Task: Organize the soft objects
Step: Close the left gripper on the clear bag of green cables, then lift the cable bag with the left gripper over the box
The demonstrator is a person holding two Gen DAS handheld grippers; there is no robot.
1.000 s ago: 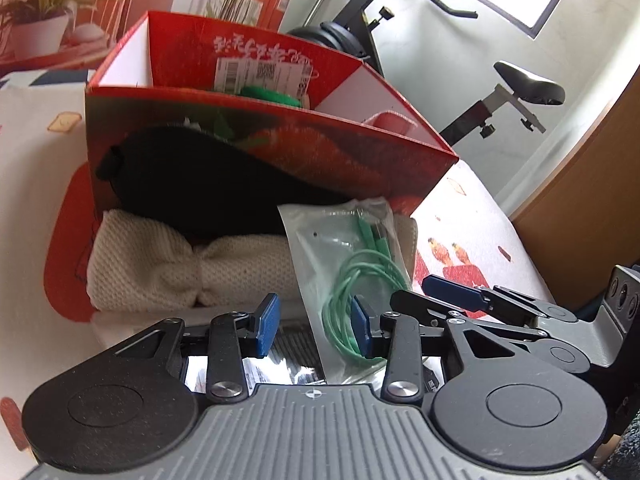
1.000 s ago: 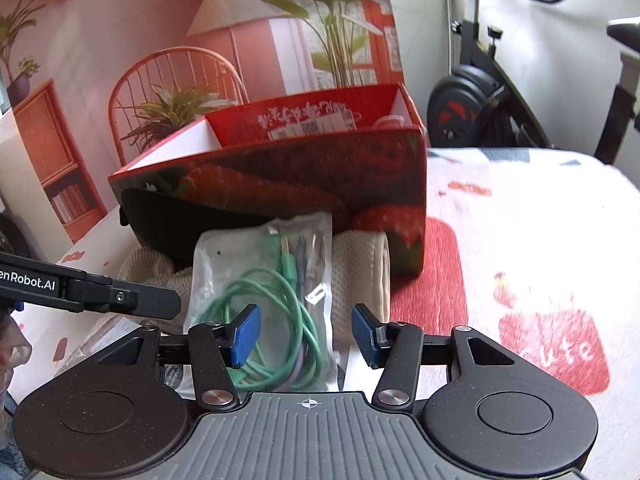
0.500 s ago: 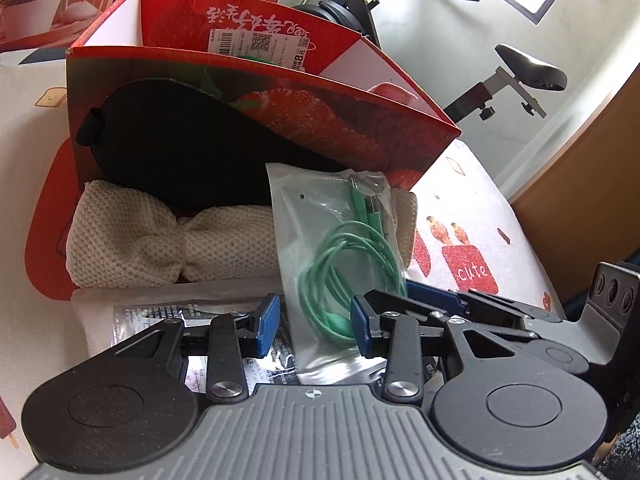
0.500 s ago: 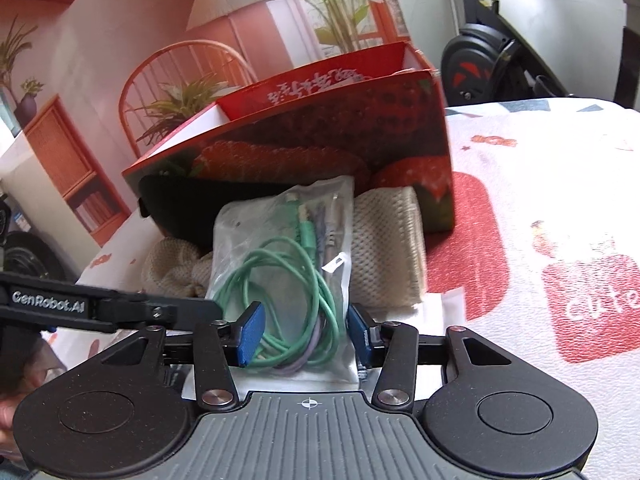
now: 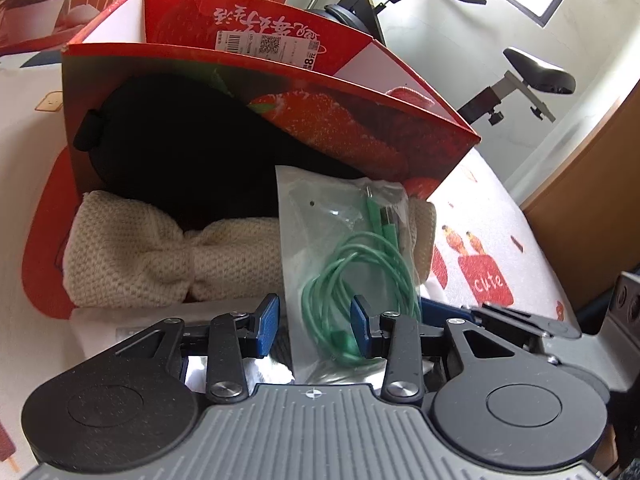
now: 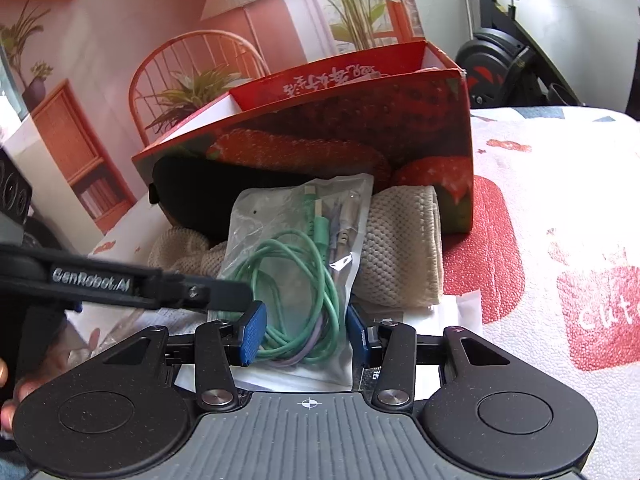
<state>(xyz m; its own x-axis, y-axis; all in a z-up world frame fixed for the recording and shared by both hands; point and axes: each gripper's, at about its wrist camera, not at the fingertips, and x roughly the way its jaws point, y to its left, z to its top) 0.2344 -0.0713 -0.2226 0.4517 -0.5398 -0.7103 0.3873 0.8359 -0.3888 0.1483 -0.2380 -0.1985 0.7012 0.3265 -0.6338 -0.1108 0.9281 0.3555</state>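
the main risk, as i judge it, is that both tools close on the same slippery bag (image 6: 296, 276). if they pull different ways, the thin plastic could slide out or tear, and the green cable (image 6: 304, 292) inside could get pinched. a grip that catches only the low edge would let the bag droop and snag on the knit band (image 5: 160, 260) when lifted. the red box (image 5: 280, 96) stands light and open at the far side, so a bump from either tool could push it away. the black pouch (image 5: 180, 148) leaning on its near wall could then slip down.

the right gripper (image 6: 306, 334) is partly open, its blue pads on either side of the bag's near end. the right pad looks to touch the plastic, but i cannot tell if the pair really clamps it. the left gripper (image 5: 316, 326) is also partly open, its pads astride the same bag from the left. the left pad stands clear of the plastic, so it does not hold it.

the bag lies on the knit band, just near of the box, on the table cloth (image 6: 560, 200).
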